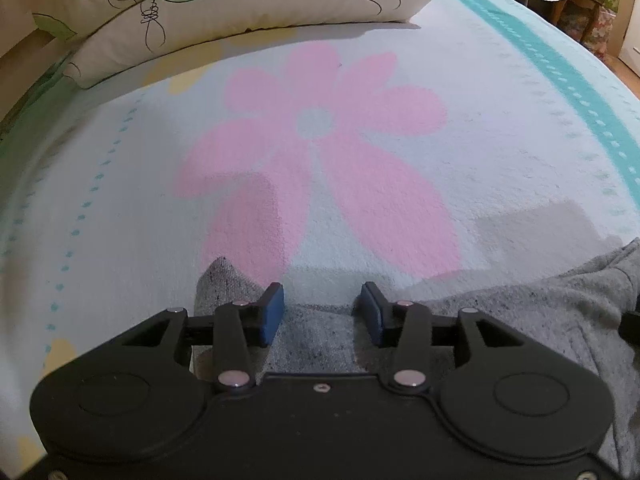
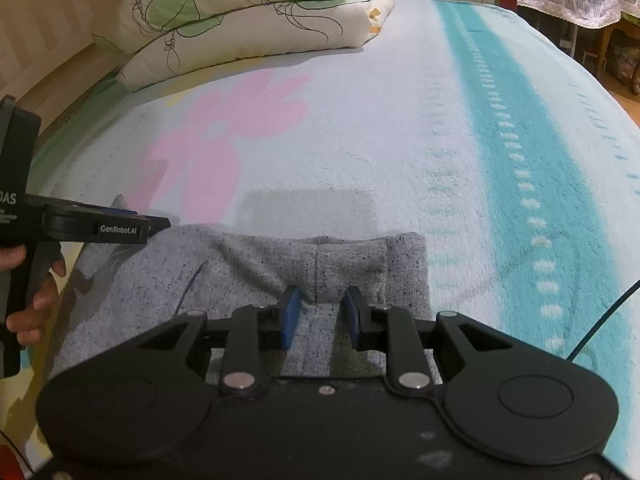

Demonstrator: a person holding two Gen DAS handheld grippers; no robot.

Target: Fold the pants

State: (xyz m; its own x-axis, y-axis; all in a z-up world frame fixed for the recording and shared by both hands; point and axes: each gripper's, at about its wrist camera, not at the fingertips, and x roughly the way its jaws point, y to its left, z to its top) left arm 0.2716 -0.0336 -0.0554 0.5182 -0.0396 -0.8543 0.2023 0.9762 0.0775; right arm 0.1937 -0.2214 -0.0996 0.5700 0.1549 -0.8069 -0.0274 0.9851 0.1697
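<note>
Both cams low, fwd, share blanket [image 1: 400, 60].

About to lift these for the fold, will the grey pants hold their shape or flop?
Probably flop: the grey pants already sag and crease on the blanket. The knit looks soft and thick, so likely grippy rather than slippery, though the far edge may droop.

Flowered blanket [image 1: 360, 80] covers bed; pillows [image 2: 240, 20] behind.
</note>
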